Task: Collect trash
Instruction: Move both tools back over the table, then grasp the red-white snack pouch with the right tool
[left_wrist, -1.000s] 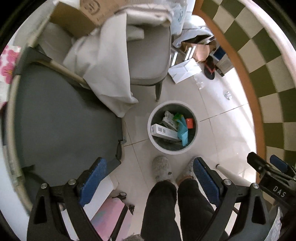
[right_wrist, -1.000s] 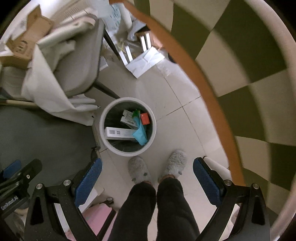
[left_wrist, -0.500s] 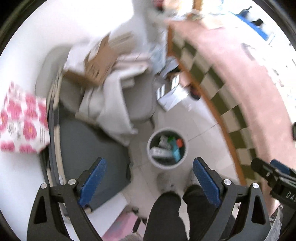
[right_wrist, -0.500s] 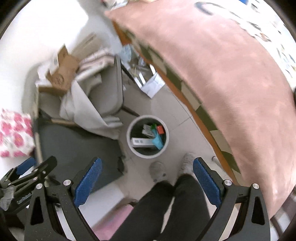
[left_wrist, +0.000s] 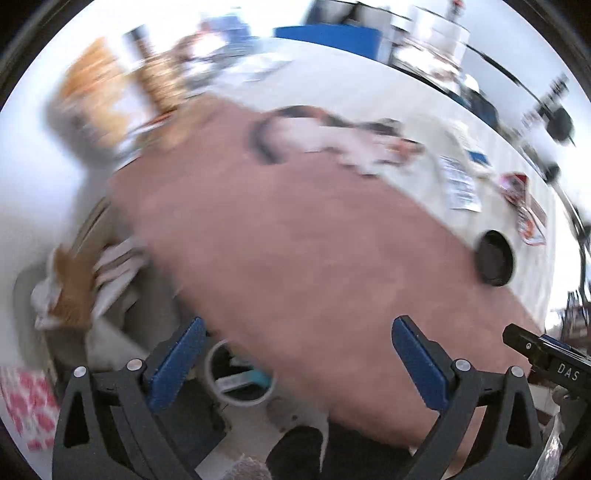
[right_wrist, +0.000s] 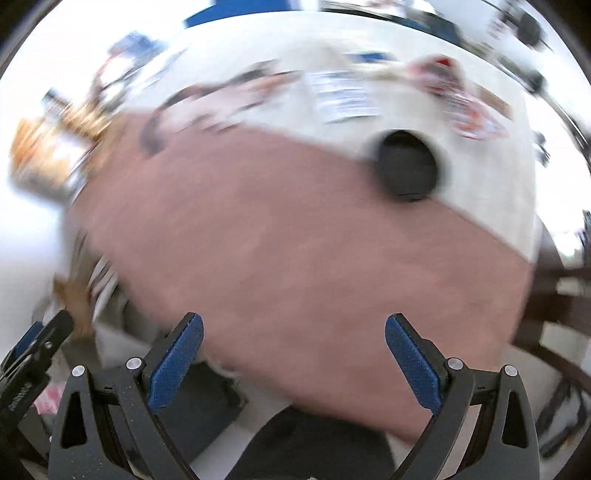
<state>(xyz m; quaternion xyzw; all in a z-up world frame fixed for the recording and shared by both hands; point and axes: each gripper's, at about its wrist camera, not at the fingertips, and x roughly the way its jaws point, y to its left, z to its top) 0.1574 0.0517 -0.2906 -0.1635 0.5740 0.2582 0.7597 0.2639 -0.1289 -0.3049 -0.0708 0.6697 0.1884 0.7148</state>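
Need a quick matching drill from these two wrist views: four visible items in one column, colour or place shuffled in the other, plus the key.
Items:
1. Flat pink mat on the table
2. Round disc on the table
3. Finger pads of the left tool
4. White round trash bin

Matches:
A. blue
B. black
C. on the floor below the table edge
D. pink

Pairs: 1-D, 2-B, 3-A, 4-C

White round trash bin (left_wrist: 240, 384) on floor, upright, partly hidden under pink table edge; holds a white box w/ label and sth teal. On table: loose papers/wrappers (left_wrist: 460, 182), blurred, lying flat, spread apart.
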